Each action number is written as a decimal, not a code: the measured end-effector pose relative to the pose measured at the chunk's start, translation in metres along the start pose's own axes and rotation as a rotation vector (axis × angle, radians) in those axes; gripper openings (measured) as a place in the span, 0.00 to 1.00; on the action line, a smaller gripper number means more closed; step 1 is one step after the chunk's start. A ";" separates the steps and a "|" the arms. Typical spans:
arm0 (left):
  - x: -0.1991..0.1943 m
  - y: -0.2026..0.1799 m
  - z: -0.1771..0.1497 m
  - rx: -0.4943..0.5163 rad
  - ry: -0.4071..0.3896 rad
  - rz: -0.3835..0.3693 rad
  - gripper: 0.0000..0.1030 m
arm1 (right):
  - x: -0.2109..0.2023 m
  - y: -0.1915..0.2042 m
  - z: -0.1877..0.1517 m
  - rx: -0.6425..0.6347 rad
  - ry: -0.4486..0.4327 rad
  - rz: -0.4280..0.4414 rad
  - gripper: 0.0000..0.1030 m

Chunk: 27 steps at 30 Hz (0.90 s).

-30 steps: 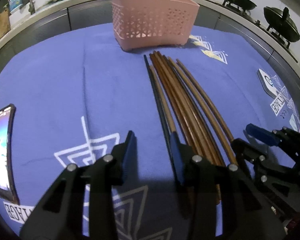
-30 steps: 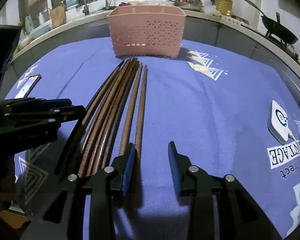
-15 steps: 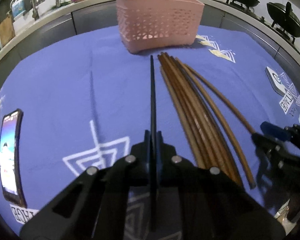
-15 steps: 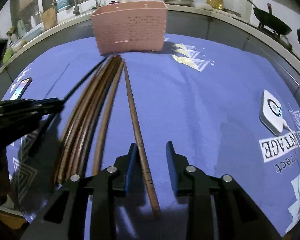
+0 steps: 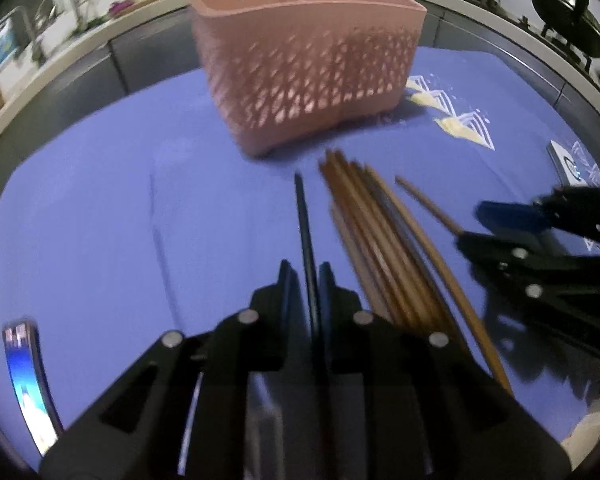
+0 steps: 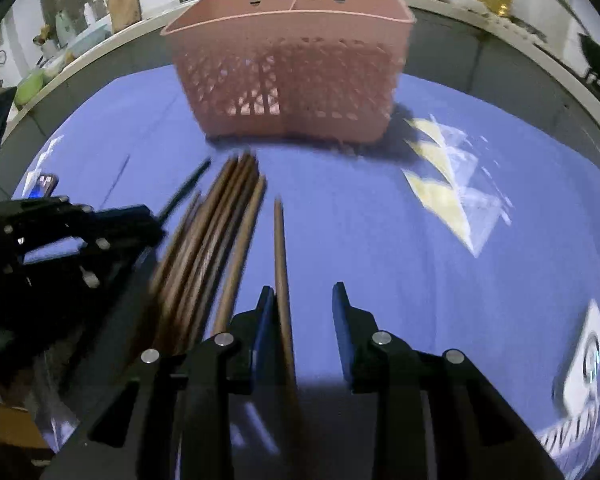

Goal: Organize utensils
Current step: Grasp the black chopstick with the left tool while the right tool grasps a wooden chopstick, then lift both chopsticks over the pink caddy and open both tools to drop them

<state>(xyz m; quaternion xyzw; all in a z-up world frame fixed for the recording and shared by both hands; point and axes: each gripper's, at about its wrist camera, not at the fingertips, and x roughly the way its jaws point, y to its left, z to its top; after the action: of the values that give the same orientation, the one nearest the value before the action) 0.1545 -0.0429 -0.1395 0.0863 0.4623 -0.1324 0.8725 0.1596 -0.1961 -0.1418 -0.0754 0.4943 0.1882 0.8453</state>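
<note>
Black chopstick [image 5: 305,224]: your left claw [image 5: 304,276] clamps it, jaws just eased, so re-squeeze. Right claw [image 6: 302,300] stands apart around brown chopstick [image 6: 281,248]; close first.

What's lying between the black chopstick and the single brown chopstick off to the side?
A bundle of brown chopsticks lies between them on the blue cloth, clearest in the left wrist view.
</note>
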 end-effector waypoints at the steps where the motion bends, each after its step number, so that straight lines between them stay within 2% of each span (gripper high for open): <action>1: 0.003 0.000 0.004 0.004 -0.009 -0.007 0.12 | 0.005 0.001 0.011 -0.014 0.006 0.015 0.21; 3: 0.008 0.002 0.011 -0.001 -0.025 -0.039 0.05 | 0.009 0.001 0.019 -0.017 0.015 0.054 0.05; 6: 0.010 0.006 0.017 -0.021 -0.021 -0.084 0.05 | 0.007 -0.004 0.022 0.019 0.010 0.122 0.05; 9: -0.019 0.015 0.015 -0.064 -0.091 -0.166 0.04 | -0.021 -0.007 0.016 0.036 -0.092 0.168 0.05; 14: -0.080 0.021 0.013 -0.098 -0.237 -0.233 0.04 | -0.084 -0.006 -0.002 0.040 -0.339 0.183 0.05; 19: -0.133 0.023 0.010 -0.103 -0.366 -0.224 0.04 | -0.135 -0.001 -0.015 0.032 -0.549 0.160 0.05; 27: -0.202 0.040 0.033 -0.113 -0.527 -0.216 0.04 | -0.187 -0.009 0.015 0.057 -0.713 0.150 0.05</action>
<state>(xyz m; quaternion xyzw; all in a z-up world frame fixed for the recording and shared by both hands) 0.0840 0.0162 0.0477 -0.0497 0.2328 -0.2162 0.9469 0.0929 -0.2450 0.0273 0.0551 0.1777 0.2501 0.9502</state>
